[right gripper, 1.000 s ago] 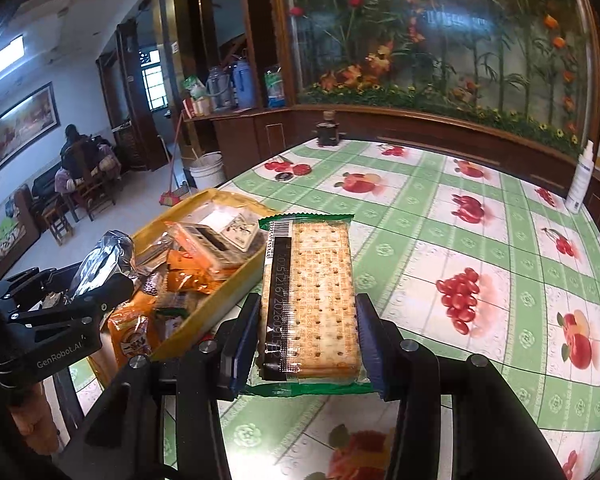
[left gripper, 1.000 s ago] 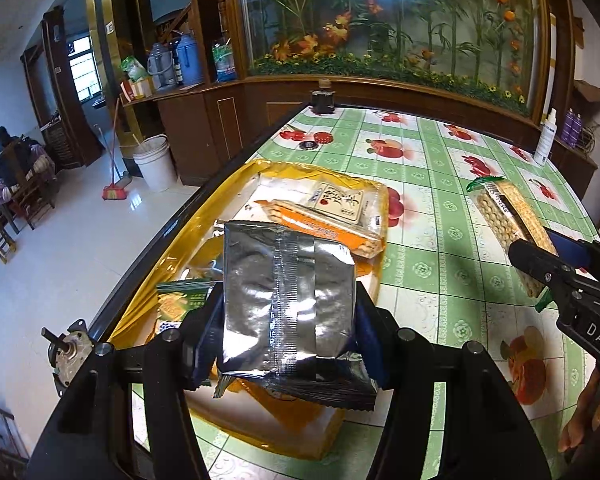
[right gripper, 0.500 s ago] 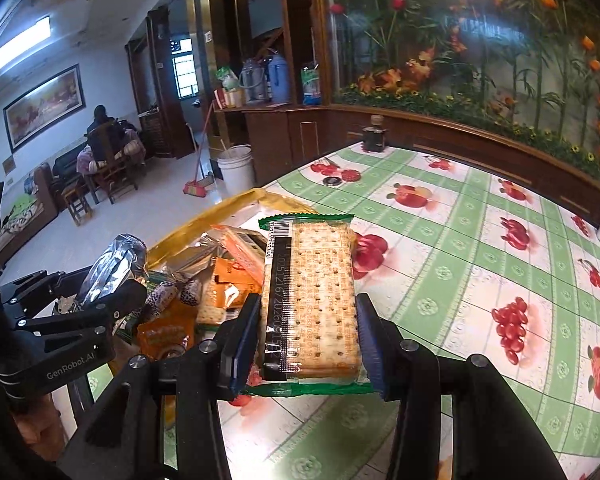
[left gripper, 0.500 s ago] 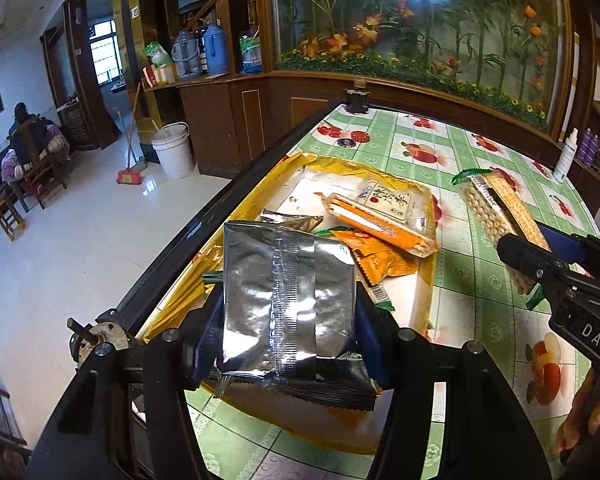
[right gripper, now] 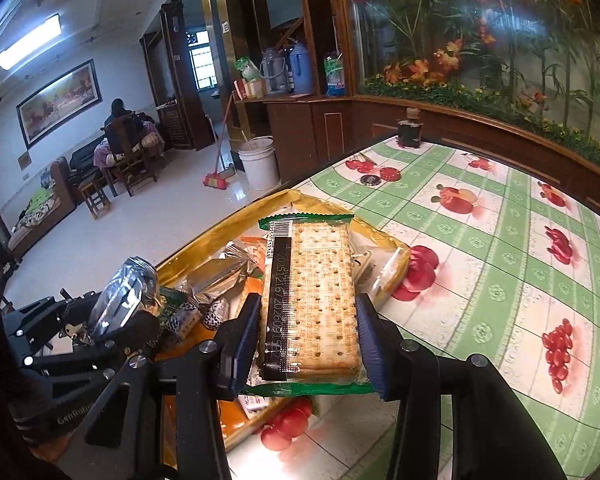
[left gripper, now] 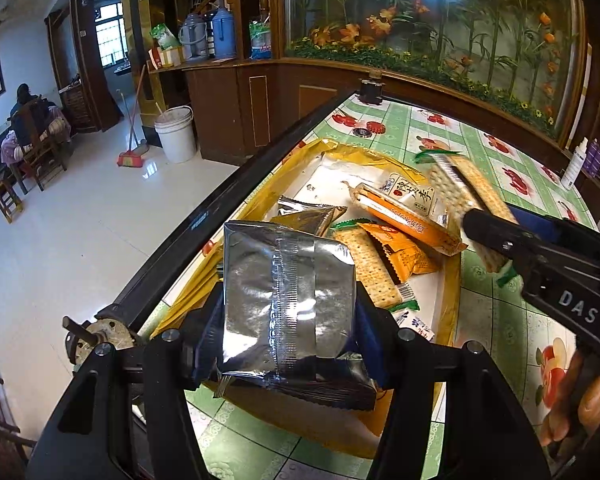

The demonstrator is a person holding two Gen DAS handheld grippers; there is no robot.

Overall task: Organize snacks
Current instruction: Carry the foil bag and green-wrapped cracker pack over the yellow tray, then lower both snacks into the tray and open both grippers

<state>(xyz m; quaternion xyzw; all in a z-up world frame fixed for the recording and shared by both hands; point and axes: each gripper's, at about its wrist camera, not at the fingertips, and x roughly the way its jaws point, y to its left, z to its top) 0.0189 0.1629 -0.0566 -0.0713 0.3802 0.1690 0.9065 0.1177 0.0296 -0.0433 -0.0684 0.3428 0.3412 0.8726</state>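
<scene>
- Left tool (left gripper: 290,316) grips a silver snack bag (left gripper: 288,300) above the yellow tray's (left gripper: 452,280) near end, at the worktop's (right gripper: 500,248) left edge.
- Tray already holds several packets; these two remain.
- Right tool (right gripper: 308,332) clamps a cracker pack (right gripper: 312,296) over the tray's right rim.

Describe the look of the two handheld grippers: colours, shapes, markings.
Both are black plastic frames with silver screw heads and blue pads on the fingers. The right gripper carries white "DAS" lettering on its side; the left gripper carries "GenRobot.AI". No cables or sleeves show.
</scene>
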